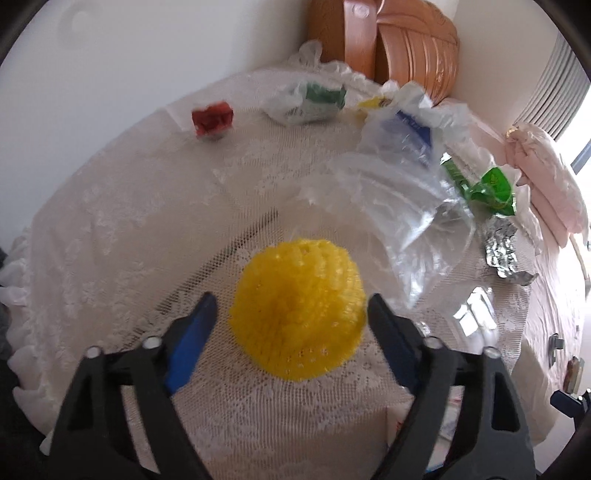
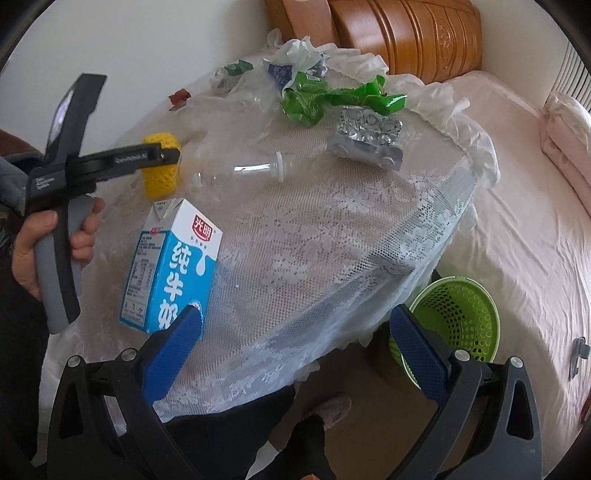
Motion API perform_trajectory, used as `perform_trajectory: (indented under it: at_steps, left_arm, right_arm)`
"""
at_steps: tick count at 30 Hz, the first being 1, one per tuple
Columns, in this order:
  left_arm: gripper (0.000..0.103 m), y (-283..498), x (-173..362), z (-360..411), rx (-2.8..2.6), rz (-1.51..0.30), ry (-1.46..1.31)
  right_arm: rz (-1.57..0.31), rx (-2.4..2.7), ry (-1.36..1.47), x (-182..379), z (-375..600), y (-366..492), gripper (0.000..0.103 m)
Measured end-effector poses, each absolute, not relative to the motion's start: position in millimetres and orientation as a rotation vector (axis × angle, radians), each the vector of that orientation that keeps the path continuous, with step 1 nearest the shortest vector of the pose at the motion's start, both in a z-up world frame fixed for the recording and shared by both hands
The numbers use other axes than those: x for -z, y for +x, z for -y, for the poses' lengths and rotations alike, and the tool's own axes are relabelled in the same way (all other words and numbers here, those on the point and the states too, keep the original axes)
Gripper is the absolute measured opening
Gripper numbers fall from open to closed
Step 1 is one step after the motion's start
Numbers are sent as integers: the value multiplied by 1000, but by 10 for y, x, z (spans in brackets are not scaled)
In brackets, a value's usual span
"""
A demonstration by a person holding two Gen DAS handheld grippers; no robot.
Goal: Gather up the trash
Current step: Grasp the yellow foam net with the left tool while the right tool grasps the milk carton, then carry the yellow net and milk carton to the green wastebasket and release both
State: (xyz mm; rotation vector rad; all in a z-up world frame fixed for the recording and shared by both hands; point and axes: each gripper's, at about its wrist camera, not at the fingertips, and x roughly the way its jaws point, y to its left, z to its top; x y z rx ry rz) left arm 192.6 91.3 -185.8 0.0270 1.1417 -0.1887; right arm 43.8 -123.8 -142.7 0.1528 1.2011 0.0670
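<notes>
A yellow foam fruit net (image 1: 299,310) lies on the lace-covered table (image 1: 110,229). My left gripper (image 1: 291,306) is open, its blue pads on either side of the net without gripping it. The right wrist view shows the net (image 2: 159,173) with the left gripper (image 2: 173,157) around it. My right gripper (image 2: 295,317) is open and empty, above the table's near edge. A blue-and-white milk carton (image 2: 171,264) stands by its left finger. A clear plastic bottle (image 2: 236,171), green wrappers (image 2: 314,98) and crumpled foil (image 2: 369,136) lie further back.
A green mesh waste basket (image 2: 454,321) stands on the floor right of the table. A red scrap (image 1: 212,119), plastic bags (image 1: 399,162) and a green-printed bag (image 1: 306,101) lie at the table's far side. A pink bed (image 2: 517,221) and wooden headboard (image 2: 406,33) are behind.
</notes>
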Motion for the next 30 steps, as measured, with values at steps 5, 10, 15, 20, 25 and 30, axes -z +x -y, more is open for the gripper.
perform_trajectory:
  at_steps: [5,10,15,20,25,30]
  left_arm:
    - [45,1987,1942,-1056,184,-1167,-92]
    - [30,1947,1850,-1226,139,-1152,-160]
    - [29,1863,1706,-1390,111,-1122,-162]
    - [29,1683,1547,-1491,93,-1082,-119]
    - [29,1561,1455,-1557,91,-1070,-93]
    - [29,1455,1390,-1565,117,-1068,-79]
  right_arm:
    - [-1184,-79,166,1397,1174,525,101]
    - [-1167,-160,108,1376,956,553,101]
    - [-1180,-145,94,1389,700,639,101]
    - [-1213,-124,174,1455,446,831,101]
    - [-1255,-64,86,1653,183,989,98]
    - [-1313,-73,94,1831,128,1054,45]
